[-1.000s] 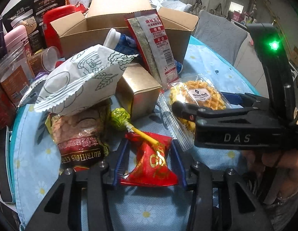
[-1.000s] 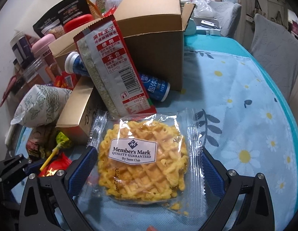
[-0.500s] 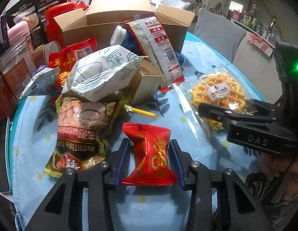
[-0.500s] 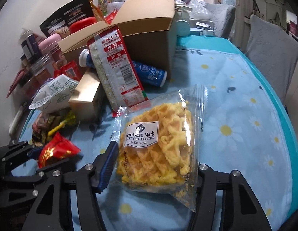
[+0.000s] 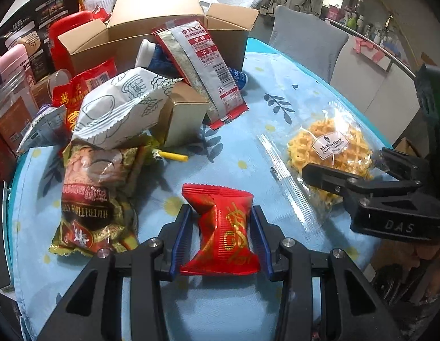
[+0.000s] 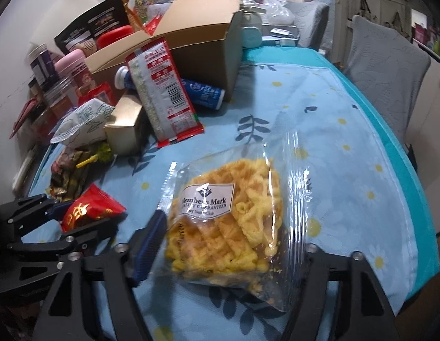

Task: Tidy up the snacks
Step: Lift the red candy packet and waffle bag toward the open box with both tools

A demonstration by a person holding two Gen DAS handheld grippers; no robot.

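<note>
At my left gripper [image 5: 221, 236], the jaws pinch a small red foil snack packet [image 5: 222, 227]. My right gripper [image 6: 220, 241], whose jaws have just been opening, carries a clear-wrapped yellow waffle [image 6: 228, 224] tilted between them. Most snacks lie heaped before the open brown cardboard box [image 5: 163, 28]; I judge sorting barely begun.

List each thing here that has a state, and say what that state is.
Left gripper: shut on red snack packet.
Right gripper: jaws just reopening, waffle bag between them.
Cardboard box: flaps open.
Blue bottle: lying on its side.
</note>
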